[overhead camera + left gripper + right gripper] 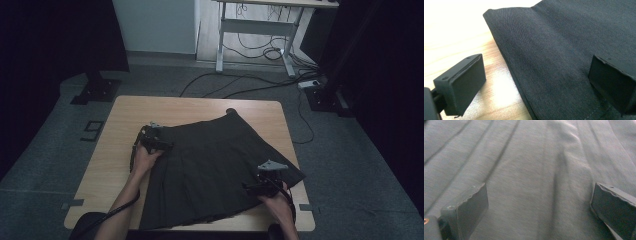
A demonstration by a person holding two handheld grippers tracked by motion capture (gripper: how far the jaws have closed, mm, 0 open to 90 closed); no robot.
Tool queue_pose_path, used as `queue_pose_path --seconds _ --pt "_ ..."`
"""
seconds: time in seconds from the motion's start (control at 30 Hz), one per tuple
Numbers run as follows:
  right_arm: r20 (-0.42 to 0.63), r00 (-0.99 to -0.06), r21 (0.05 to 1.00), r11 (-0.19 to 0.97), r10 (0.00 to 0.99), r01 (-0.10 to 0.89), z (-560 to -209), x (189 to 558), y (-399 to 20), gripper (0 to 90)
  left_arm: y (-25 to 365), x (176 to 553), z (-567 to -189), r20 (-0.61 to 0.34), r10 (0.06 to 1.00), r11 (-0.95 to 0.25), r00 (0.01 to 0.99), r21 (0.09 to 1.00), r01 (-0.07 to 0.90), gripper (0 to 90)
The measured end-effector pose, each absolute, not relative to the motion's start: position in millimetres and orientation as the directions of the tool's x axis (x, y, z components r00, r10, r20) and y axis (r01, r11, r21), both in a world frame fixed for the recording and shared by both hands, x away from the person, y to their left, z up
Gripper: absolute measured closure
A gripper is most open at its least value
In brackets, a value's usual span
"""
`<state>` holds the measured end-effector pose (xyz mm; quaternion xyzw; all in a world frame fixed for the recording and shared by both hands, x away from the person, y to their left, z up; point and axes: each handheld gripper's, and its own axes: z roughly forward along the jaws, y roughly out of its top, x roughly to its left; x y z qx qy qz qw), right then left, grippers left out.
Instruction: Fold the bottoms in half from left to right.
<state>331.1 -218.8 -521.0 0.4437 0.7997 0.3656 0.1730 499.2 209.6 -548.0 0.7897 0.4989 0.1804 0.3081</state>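
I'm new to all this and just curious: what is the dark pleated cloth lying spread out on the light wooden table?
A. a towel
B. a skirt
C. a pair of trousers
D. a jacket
B: the dark pleated skirt fans out from a narrow waistband near the left hand-held gripper to a wide hem at the near edge of the light wooden table, with no legs or sleeves.

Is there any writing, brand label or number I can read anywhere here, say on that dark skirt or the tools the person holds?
None can be read. The dark pleated skirt shows no label or print. The wooden table is bare of writing. The left gripper and right gripper carry no legible marking.
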Motion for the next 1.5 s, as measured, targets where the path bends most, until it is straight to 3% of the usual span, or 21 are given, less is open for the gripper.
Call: queue_pose_path --seconds 0.77,1.5 --pt "0.099 -0.813 0.723 0.52 0.574 0.455 -505.9 323.6 -97.9 1.5 209.8 498.9 -548.2 -0.02 0.9 -0.312 0.434 0.667 0.677 1.0" --pt "0.129 -0.946 0.676 0.672 0.297 0.303 -515.8 289.2 3.9 5.2 209.5 498.3 -548.1 -0.022 0.904 -0.305 0.427 0.667 0.68 1.0"
